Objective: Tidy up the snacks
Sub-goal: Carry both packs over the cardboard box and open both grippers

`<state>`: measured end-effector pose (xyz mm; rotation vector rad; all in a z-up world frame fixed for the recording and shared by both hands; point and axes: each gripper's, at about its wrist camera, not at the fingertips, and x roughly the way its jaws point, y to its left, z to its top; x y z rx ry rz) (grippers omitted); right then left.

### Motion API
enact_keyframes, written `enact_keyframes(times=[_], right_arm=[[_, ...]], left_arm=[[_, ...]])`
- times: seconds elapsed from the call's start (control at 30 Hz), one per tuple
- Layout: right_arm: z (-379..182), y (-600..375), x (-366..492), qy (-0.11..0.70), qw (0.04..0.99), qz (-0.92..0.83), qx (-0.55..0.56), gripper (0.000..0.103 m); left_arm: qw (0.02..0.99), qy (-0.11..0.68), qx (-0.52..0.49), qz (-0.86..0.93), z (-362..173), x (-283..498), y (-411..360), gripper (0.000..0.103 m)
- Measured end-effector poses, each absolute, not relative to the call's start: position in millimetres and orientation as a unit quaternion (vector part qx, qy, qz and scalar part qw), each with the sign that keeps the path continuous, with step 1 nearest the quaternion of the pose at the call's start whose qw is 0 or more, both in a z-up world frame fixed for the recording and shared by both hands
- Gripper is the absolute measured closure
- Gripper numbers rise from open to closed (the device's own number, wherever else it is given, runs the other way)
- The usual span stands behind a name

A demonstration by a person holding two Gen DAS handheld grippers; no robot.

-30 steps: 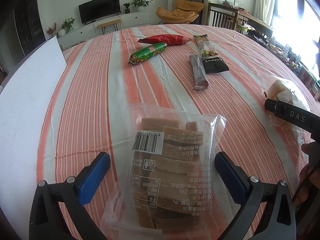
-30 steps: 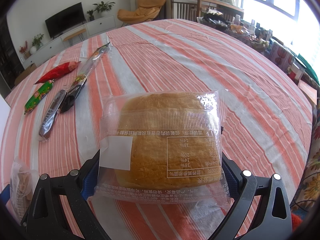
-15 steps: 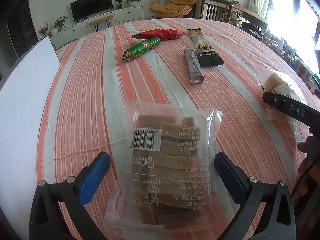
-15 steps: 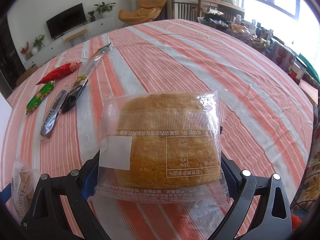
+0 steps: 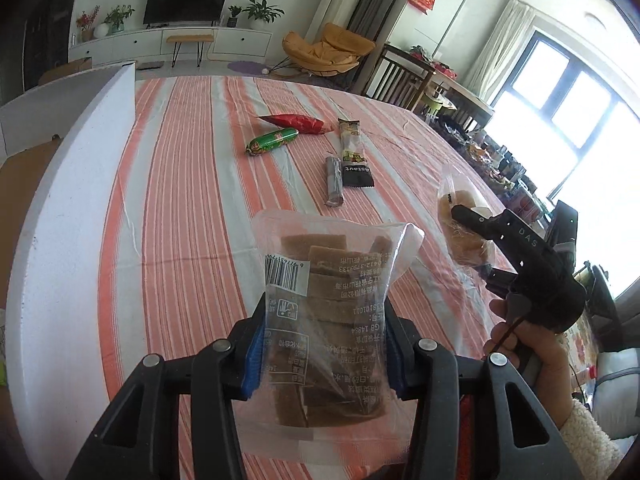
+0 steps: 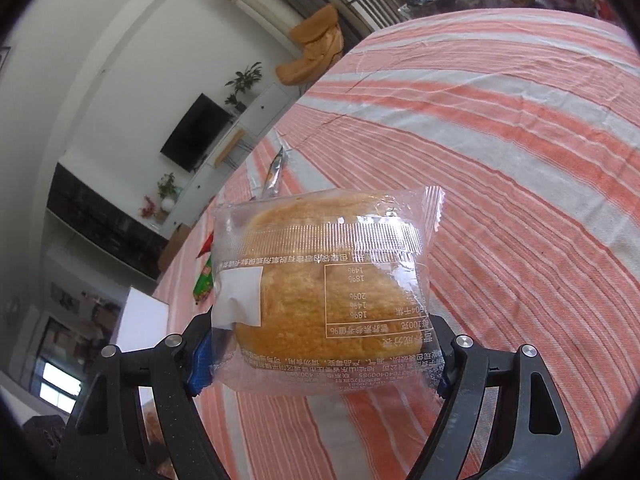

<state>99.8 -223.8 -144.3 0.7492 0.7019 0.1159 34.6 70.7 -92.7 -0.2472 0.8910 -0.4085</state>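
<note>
Both pairs of tongs have just been closing, and each now pinches a packet that lay flat on the cloth a moment ago. Left gripper [image 5: 322, 354]: its blue pads press the sides of the clear bag of brown slices [image 5: 328, 320], which now hangs lifted above the striped tablecloth [image 5: 180, 208]. Right gripper [image 6: 320, 354]: jaws clamped wide across the wrapped bread bun [image 6: 324, 296], which is tilted and raised off the cloth too (the left view shows it held up ahead of the person's hand [image 5: 524, 344]). Further out, four snacks lie untouched near the table's middle: a green sausage stick [image 5: 272, 141], a red packet [image 5: 298, 123], a long tan bar [image 5: 351, 148] and a dark grey bar [image 5: 334, 180]. To the left stands a white board [image 5: 80, 184]. I judge two pickups done and sorting ready to begin, though no destination is plain.
</note>
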Motion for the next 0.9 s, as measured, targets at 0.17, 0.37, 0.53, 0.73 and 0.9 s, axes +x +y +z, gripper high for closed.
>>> enact_keyframes(times=[0.17, 0.37, 0.53, 0.73, 0.9], right_arm=[[-110, -149, 79, 0.342, 0.890, 0.149, 0.262, 0.021], [-25, 21, 68, 0.319, 0.859, 0.363, 0.169, 0.021], [-16, 164, 72, 0.417, 0.784, 0.455, 0.067, 0.014], [-29, 188, 55, 0.441, 0.764, 0.469, 0.038, 0.013], [-33, 182, 34, 0.419, 0.781, 0.460, -0.044, 0.012]], left_arm=[[0.902, 0.363, -0.142, -0.184, -36, -9, 138, 0.056], [0.934, 0.322, -0.154, 0.001, -20, -34, 266, 0.055], [0.908, 0.342, -0.169, 0.172, -44, -50, 349, 0.022], [0.904, 0.316, -0.200, 0.205, -54, -70, 378, 0.018], [0.917, 0.304, -0.202, 0.161, -47, -56, 364, 0.018]])
